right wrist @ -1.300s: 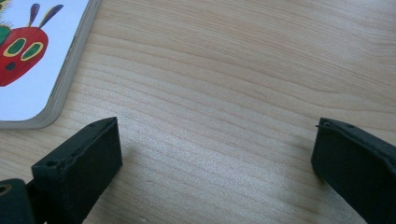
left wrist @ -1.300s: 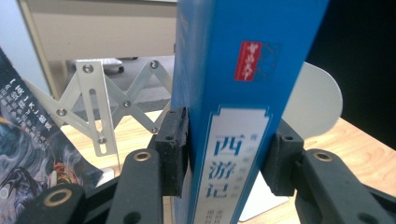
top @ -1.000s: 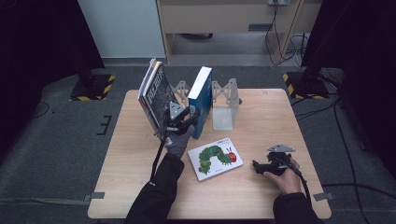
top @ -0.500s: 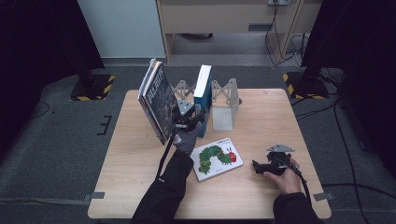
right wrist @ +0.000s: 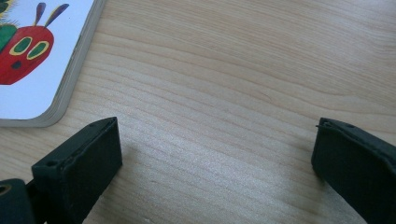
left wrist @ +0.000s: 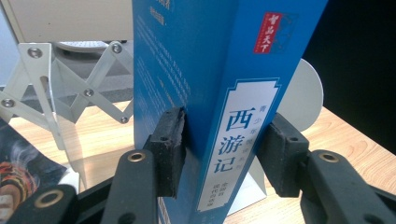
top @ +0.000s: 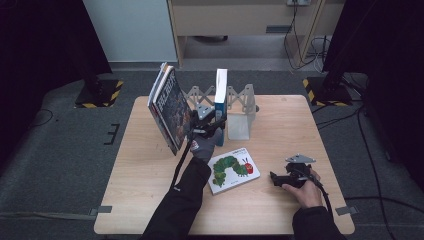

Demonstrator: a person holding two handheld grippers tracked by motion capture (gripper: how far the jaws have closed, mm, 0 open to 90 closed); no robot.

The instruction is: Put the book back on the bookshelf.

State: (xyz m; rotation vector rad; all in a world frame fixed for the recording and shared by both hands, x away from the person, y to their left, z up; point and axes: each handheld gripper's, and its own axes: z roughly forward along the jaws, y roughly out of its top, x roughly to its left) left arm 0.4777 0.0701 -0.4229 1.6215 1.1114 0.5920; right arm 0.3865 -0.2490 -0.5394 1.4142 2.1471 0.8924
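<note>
A tall blue book [top: 220, 87] stands upright in the white folding book rack [top: 240, 100] at the table's far middle. My left gripper [top: 212, 117] reaches its lower part from the near side. In the left gripper view the blue book [left wrist: 224, 70] sits spine-on between the pads [left wrist: 168, 144]. The jaws have just been opening, and the left gripper [left wrist: 224, 140] now stands slightly off the book. My right gripper [top: 276, 177] rests open on the table at the near right, and the right gripper [right wrist: 215, 149] has bare wood between its fingers.
Dark books [top: 170, 107] lean at the rack's left end, tilting over the table. A white caterpillar picture book [top: 233, 169] lies flat at the near middle, its corner [right wrist: 32, 56] just left of my right gripper. The rack's white end plate [left wrist: 303, 93] stands behind the blue book.
My left hand has moved a little to the right with the blue book, which now stands straighter in the rack. The right hand has stayed where it was.
</note>
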